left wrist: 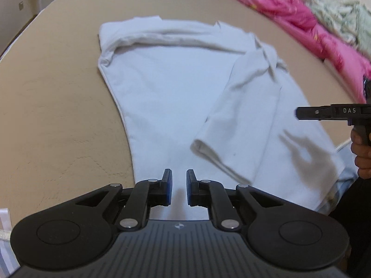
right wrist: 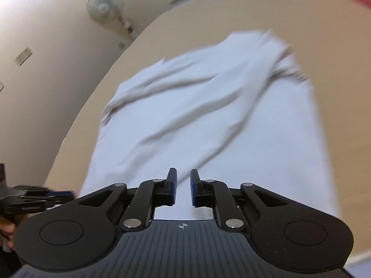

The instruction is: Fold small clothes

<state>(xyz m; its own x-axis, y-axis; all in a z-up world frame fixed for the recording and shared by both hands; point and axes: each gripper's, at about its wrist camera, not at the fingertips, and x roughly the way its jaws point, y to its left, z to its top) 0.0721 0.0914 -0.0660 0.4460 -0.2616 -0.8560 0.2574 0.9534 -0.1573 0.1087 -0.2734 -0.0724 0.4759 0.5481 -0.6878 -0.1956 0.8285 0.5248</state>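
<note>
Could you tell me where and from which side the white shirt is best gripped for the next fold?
Probably at the near hem of the white shirt, one corner per gripper, coming down from the near side. Both sleeves are already folded in across the body, so the shirt lies as a long panel running away over the tan table. The left gripper and right gripper are open above that end.

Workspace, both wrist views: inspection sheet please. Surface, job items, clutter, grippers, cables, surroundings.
Surface: tan table, bare around the garment.
Job's things: white garment lying flat, one sleeve folded across the body, top edge rolled.
Clutter: pink fabric and pale patterned fabric at the far edge.
Grippers: left gripper and right gripper above the garment's near end, jaws slightly apart, nothing between them.
Cables: white cord by the right hand.
Surroundings: wall fan, wall sockets.
</note>
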